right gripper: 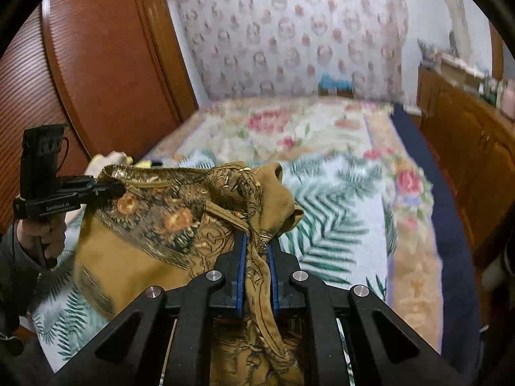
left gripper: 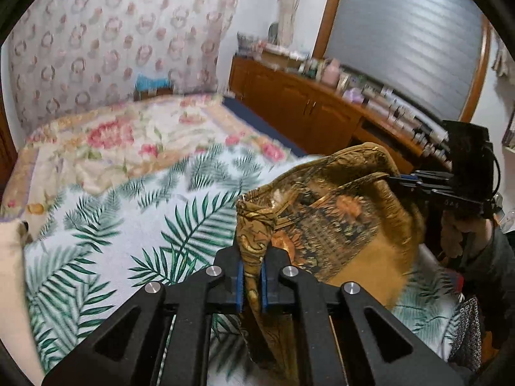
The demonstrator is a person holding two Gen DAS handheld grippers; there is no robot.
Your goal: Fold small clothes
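Observation:
A small brown-gold patterned garment [left gripper: 325, 222] hangs in the air above the bed, stretched between both grippers. My left gripper [left gripper: 252, 276] is shut on one bunched corner of it. My right gripper [right gripper: 257, 267] is shut on the other bunched corner [right gripper: 257, 225]. In the left wrist view the right gripper [left gripper: 405, 181] shows at the right, gripping the cloth's upper edge. In the right wrist view the left gripper [right gripper: 106, 188] shows at the left, gripping the opposite edge. The garment [right gripper: 161, 225] sags between them, its plain mustard underside facing down.
The bed below carries a palm-leaf sheet [left gripper: 112, 225] and a floral blanket [left gripper: 128, 141] farther back. A wooden sideboard [left gripper: 305, 103] with bottles runs along the right. A wooden wardrobe [right gripper: 96, 64] stands left. A dark patterned cloth [left gripper: 466, 331] lies at the bed's right edge.

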